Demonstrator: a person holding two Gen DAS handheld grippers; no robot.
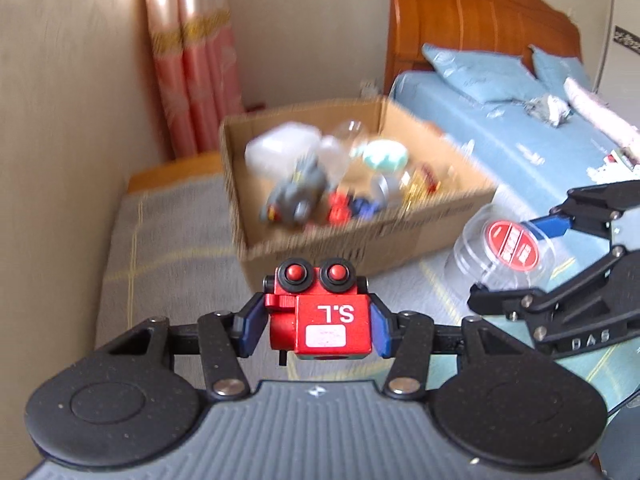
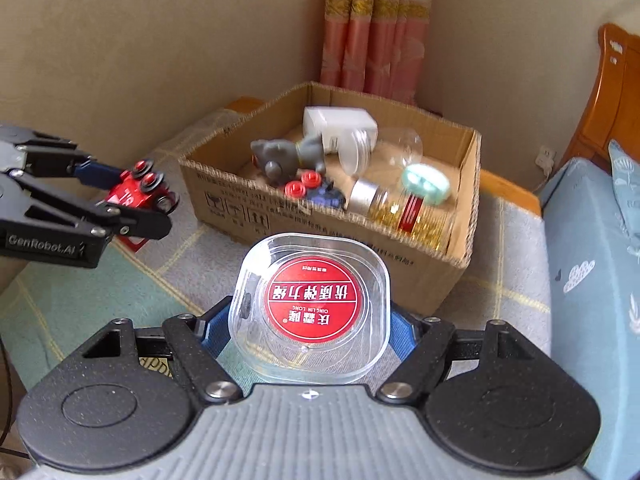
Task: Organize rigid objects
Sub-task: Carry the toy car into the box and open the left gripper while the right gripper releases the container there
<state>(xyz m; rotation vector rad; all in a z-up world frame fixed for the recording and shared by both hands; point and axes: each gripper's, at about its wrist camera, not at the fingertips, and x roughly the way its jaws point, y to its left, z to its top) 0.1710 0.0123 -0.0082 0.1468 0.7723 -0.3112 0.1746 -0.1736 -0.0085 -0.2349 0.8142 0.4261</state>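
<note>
My left gripper [image 1: 318,330] is shut on a red toy car [image 1: 324,312] with black wheels, held above the mat in front of the cardboard box [image 1: 400,236]. It also shows at the left of the right wrist view [image 2: 136,196]. My right gripper [image 2: 308,332] is shut on a clear plastic container [image 2: 312,308] with a red round label, held short of the box [image 2: 328,236]. The container also shows in the left wrist view [image 1: 508,248]. The box holds a grey toy [image 2: 288,156], a white adapter [image 2: 340,124], a glass jar [image 2: 400,208] and other small items.
The box sits on a grey checked mat [image 2: 500,280] in a room corner. A bed with blue bedding [image 1: 520,148] and a wooden headboard [image 1: 480,12] lies to the right. Pink curtains [image 2: 376,20] hang behind the box. A beige wall [image 1: 52,100] is at left.
</note>
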